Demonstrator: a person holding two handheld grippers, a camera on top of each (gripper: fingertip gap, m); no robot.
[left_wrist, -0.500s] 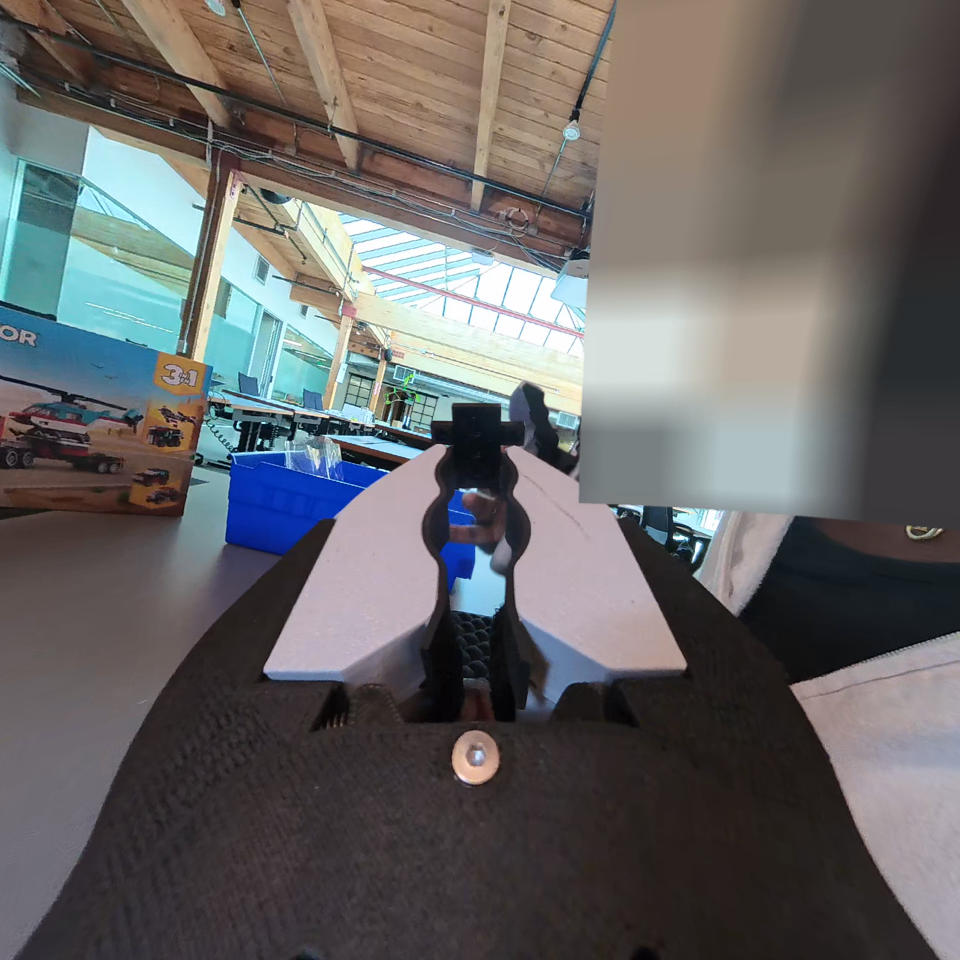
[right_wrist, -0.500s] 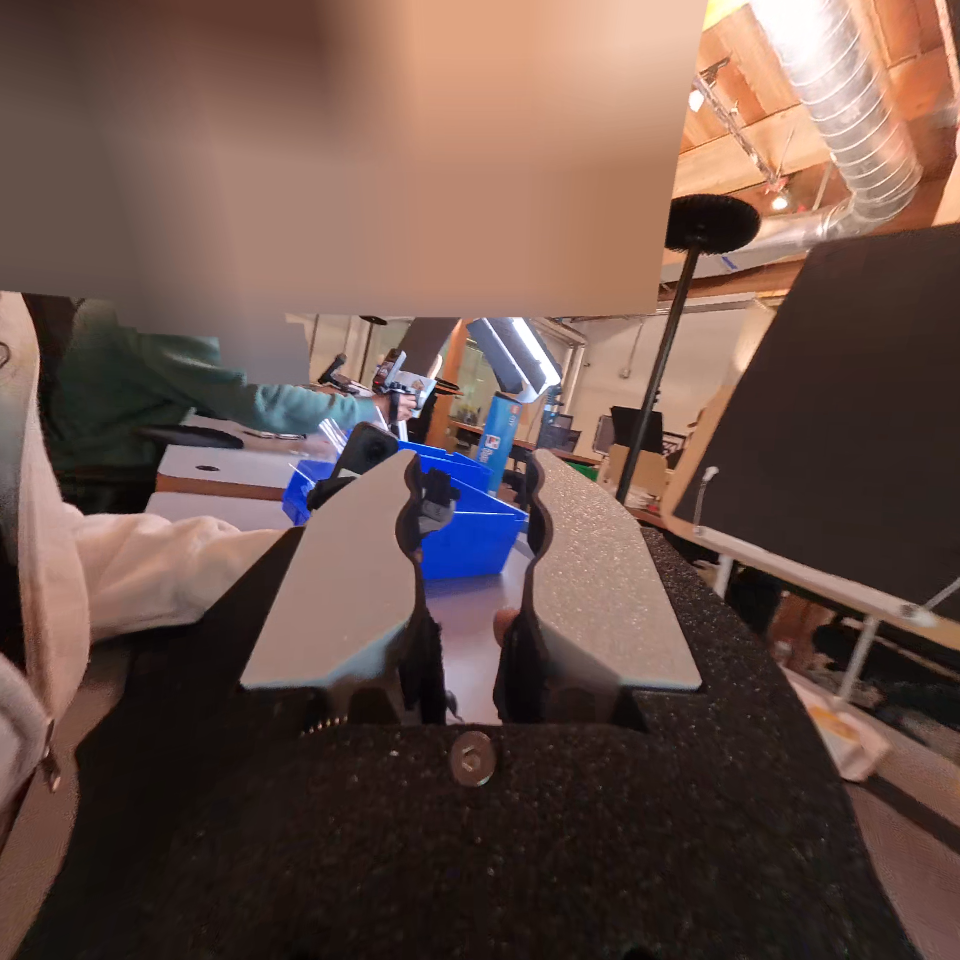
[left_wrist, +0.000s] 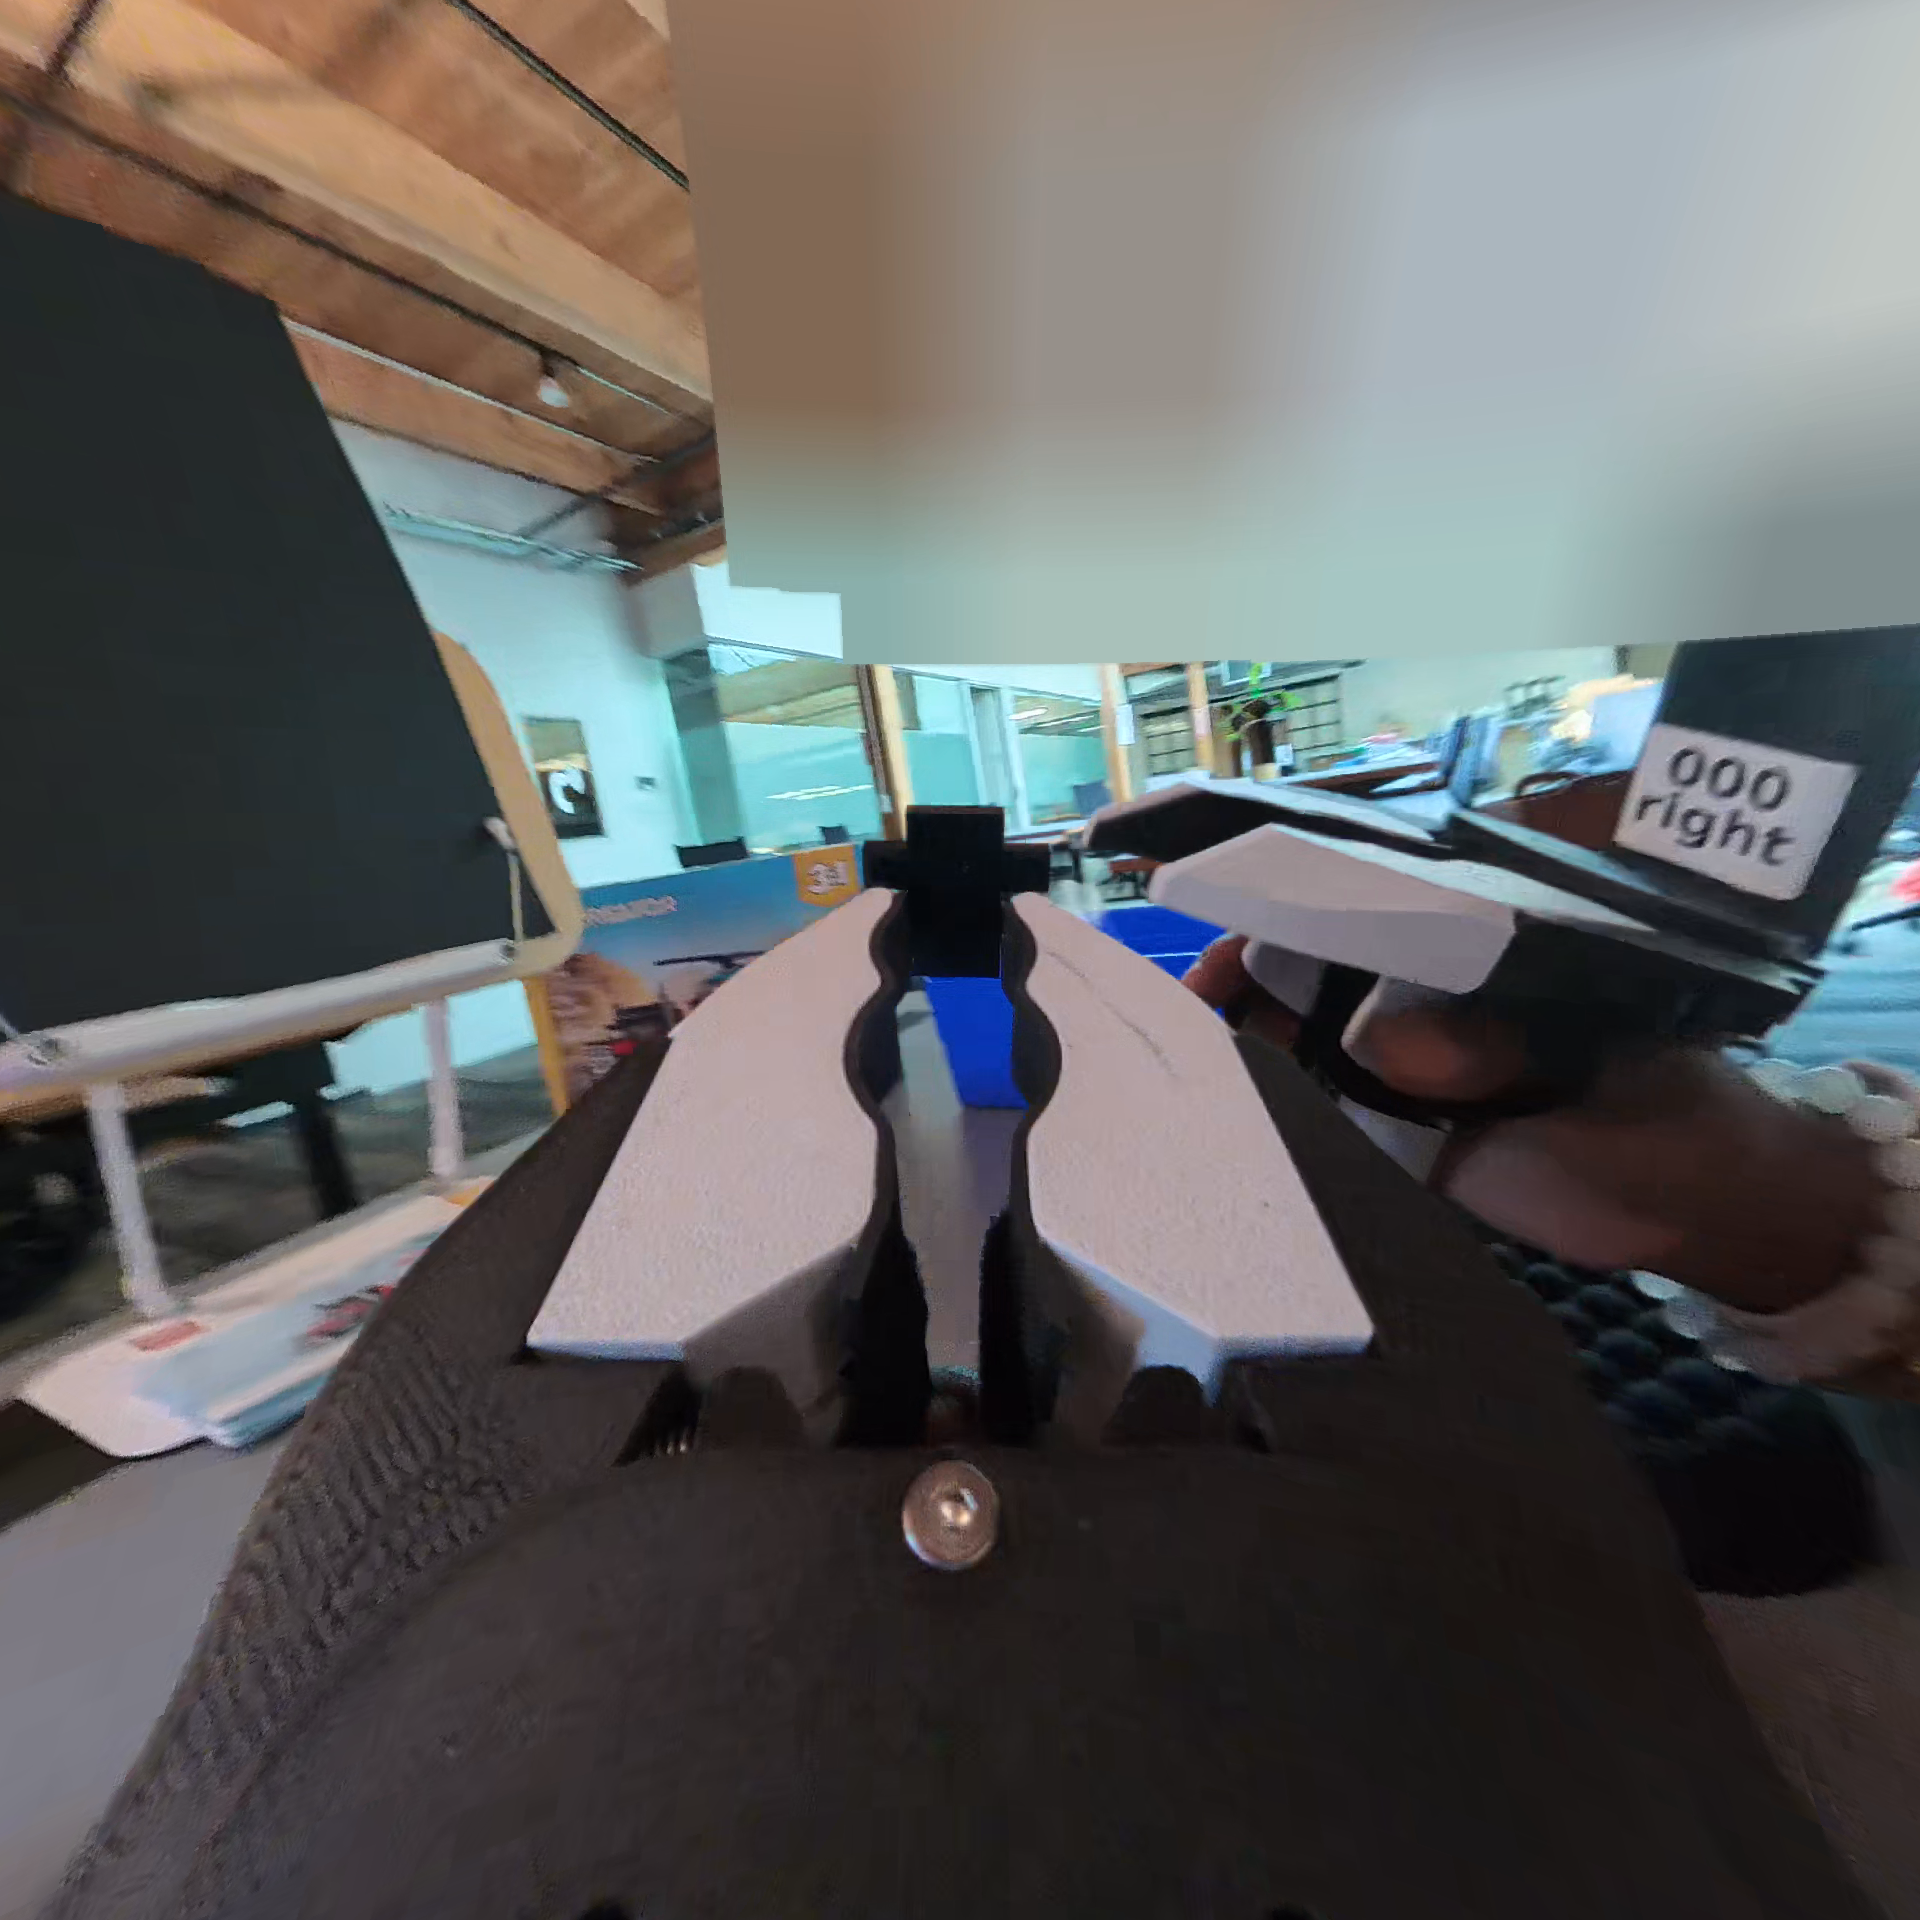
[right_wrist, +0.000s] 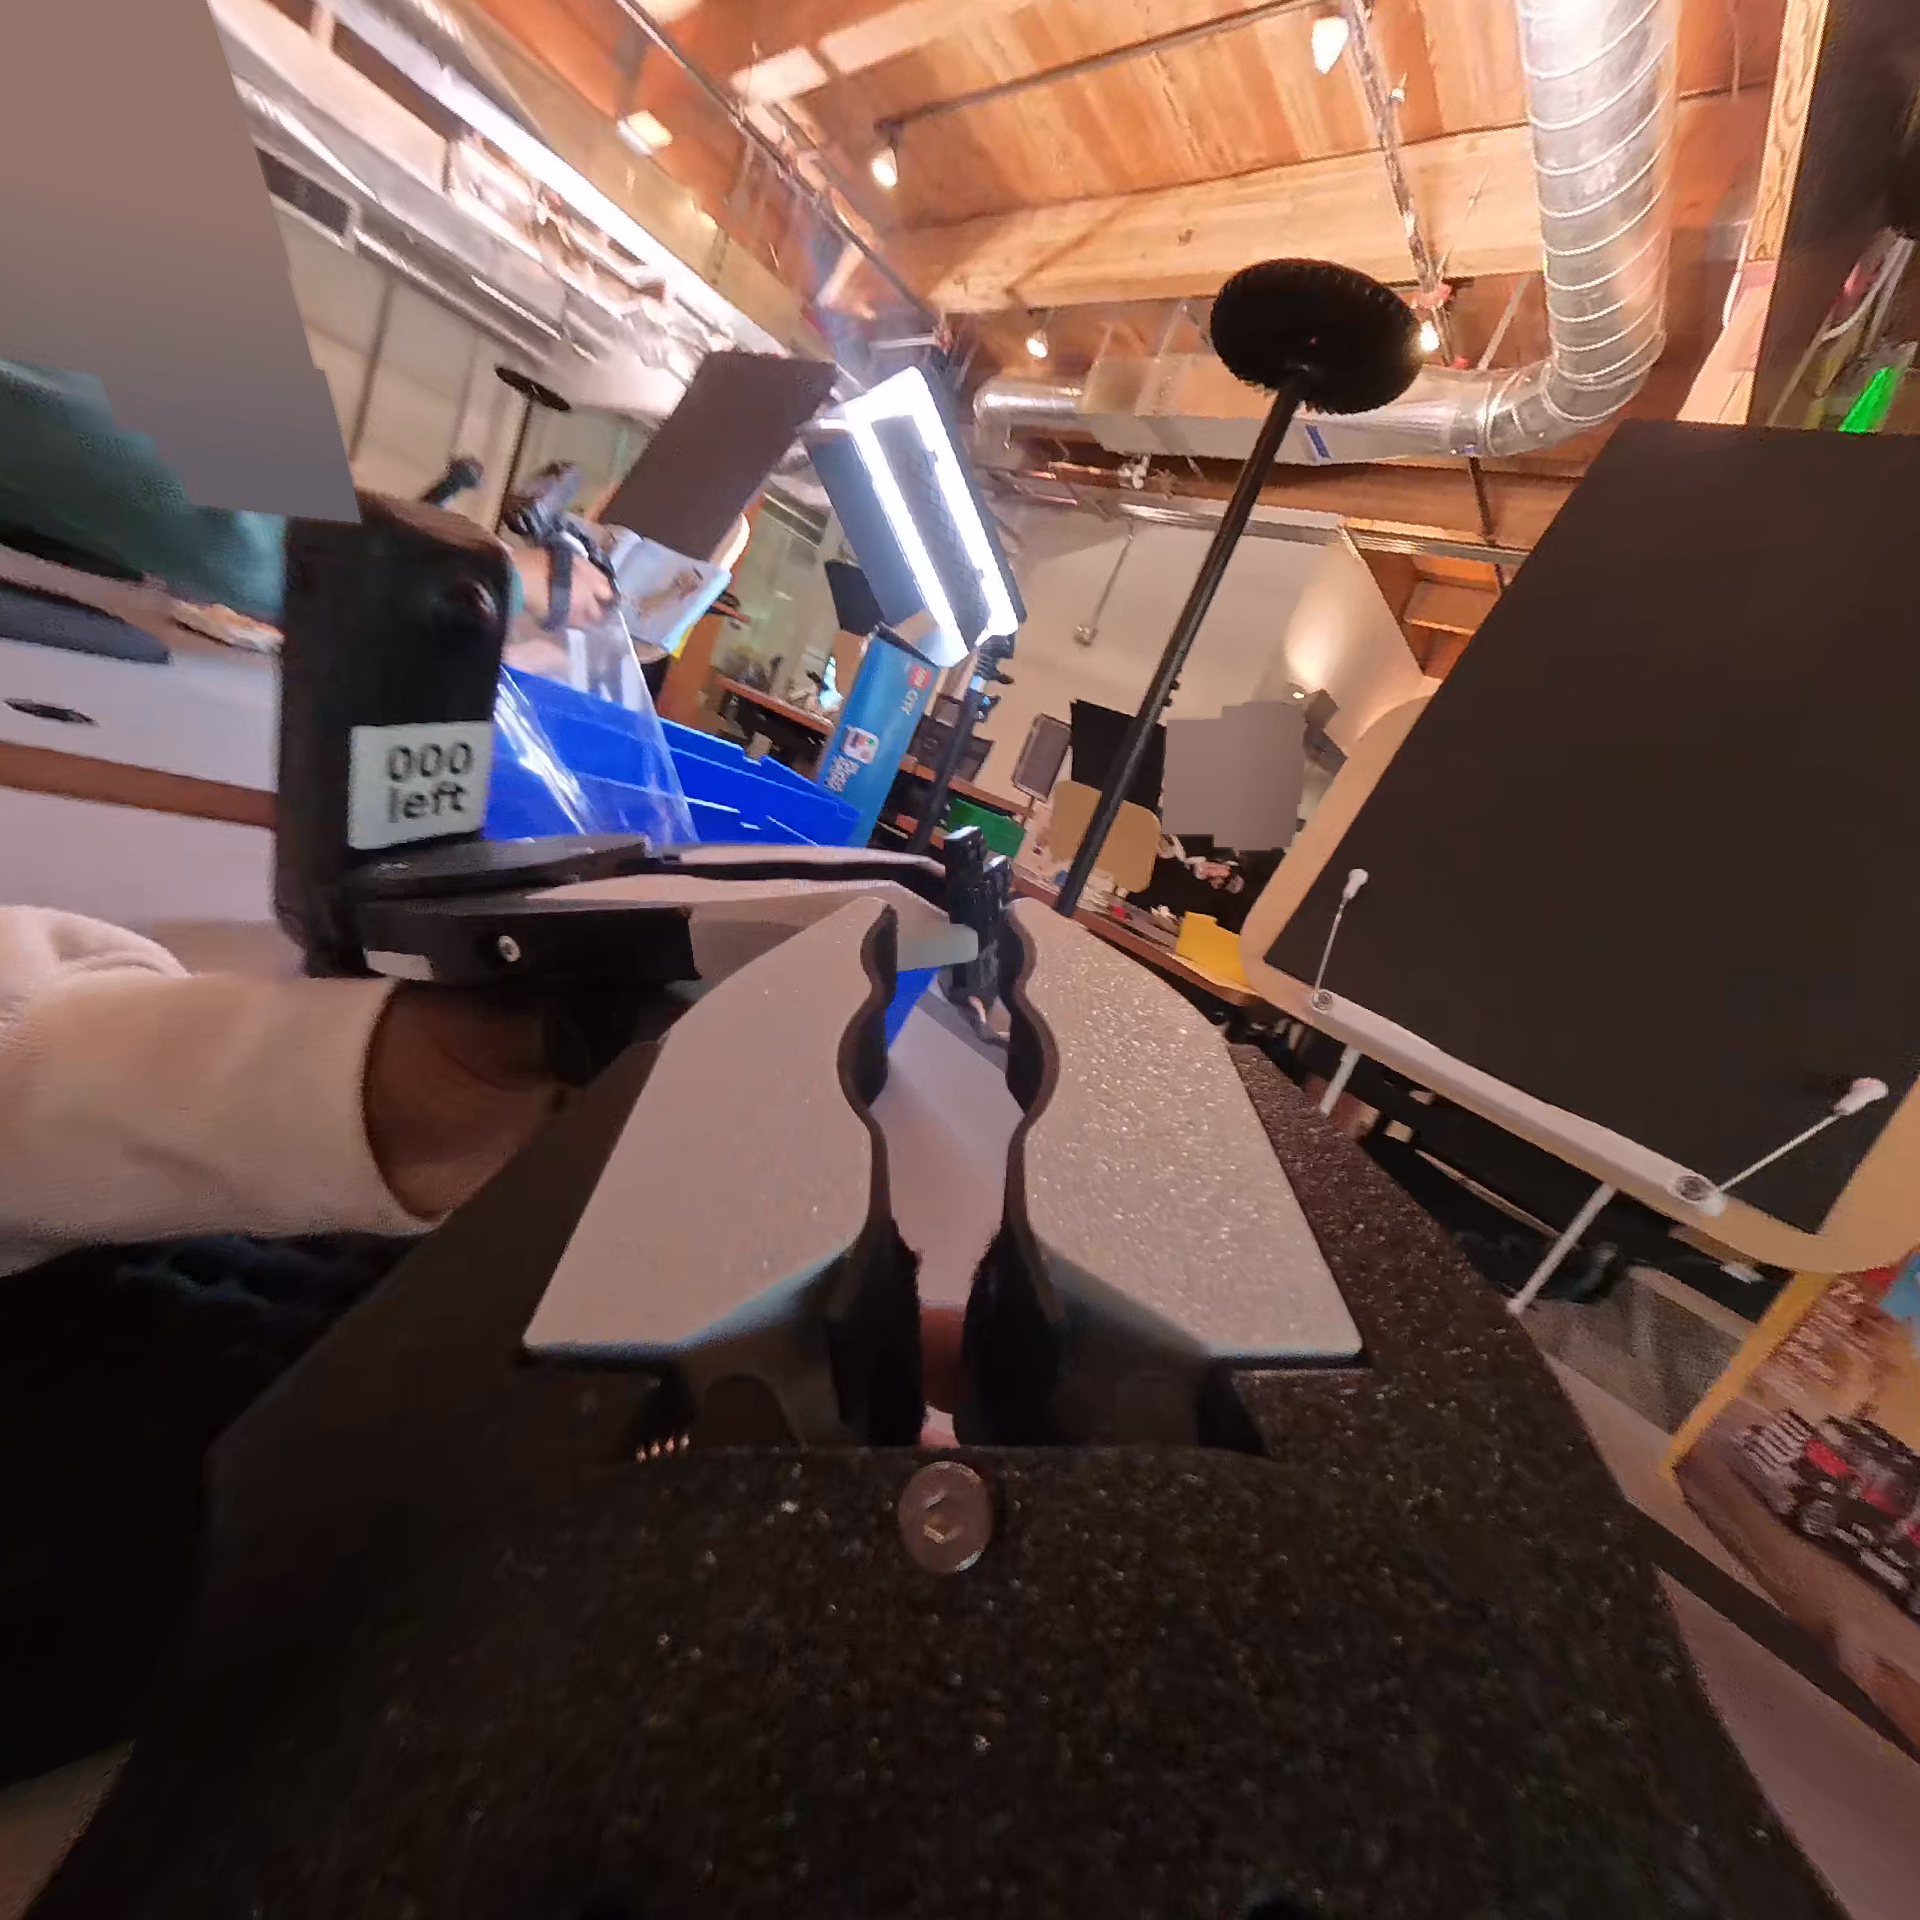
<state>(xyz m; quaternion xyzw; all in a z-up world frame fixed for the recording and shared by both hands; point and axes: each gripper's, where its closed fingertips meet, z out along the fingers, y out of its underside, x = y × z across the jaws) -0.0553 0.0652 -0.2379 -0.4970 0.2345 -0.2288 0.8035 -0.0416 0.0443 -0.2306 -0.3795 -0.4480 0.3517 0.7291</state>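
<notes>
Pinching a black cross-shaped plastic piece (left_wrist: 954, 862), the left gripper (left_wrist: 951, 914) nears the narrowed right gripper (right_wrist: 954, 935).
Likely light, rigid and slick; best held by its stem.

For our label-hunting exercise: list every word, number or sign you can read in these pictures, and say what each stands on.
I do not copy writing out; it stands on:
White sticker on the right gripper: legible.
Pale sticker on the left gripper: legible.
Blue toy box, orange badge: blurred.
Tall blue box: too small.
</notes>
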